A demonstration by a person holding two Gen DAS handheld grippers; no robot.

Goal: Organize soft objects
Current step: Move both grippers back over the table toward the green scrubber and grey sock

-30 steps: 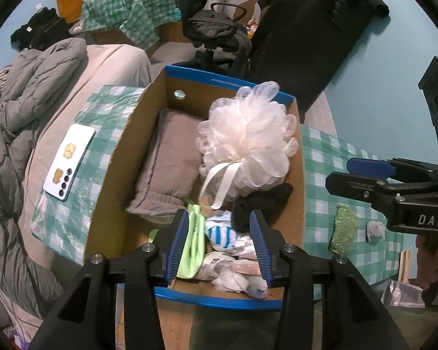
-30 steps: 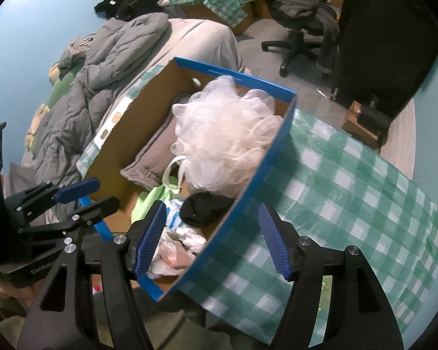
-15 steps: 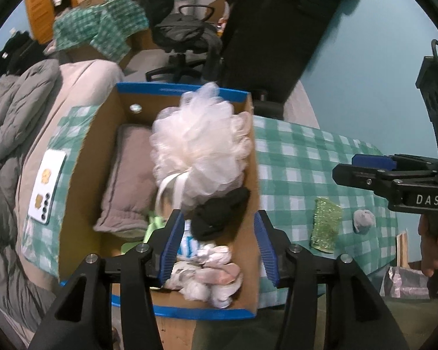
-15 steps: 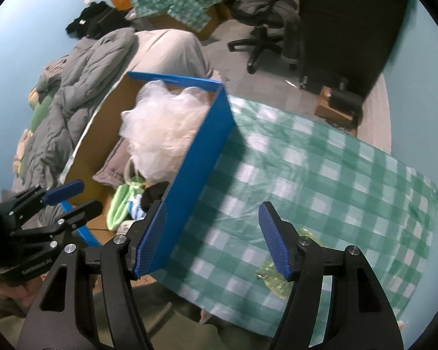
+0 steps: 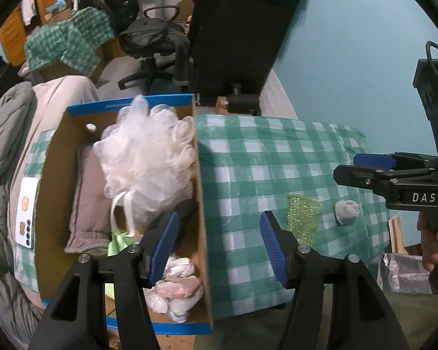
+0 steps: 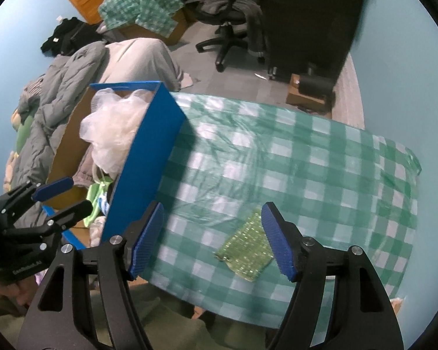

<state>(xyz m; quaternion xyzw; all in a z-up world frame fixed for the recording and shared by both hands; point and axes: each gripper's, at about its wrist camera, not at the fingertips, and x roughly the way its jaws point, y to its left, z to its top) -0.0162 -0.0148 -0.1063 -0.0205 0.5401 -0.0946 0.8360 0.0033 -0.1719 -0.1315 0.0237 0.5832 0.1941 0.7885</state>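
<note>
A blue-edged cardboard box on the checked table holds a white mesh pouf, a grey cushion, a green cloth and several rolled socks. On the cloth to its right lie a glittery green scrubber and a small grey rolled sock. My left gripper straddles the box's right wall, jaws opening, nothing gripped. My right gripper hovers over the cloth beside the scrubber, jaws opening and empty; it also shows in the left wrist view, right gripper.
A white phone lies left of the box. The table's green checked cloth spreads to the right. A bed with a grey duvet lies at left; an office chair and dark cabinet stand behind.
Both grippers have slid right across the scene: the left from over the box's contents to its right wall, the right from the box onto the cloth beside the scrubber. Both jaws widened.
</note>
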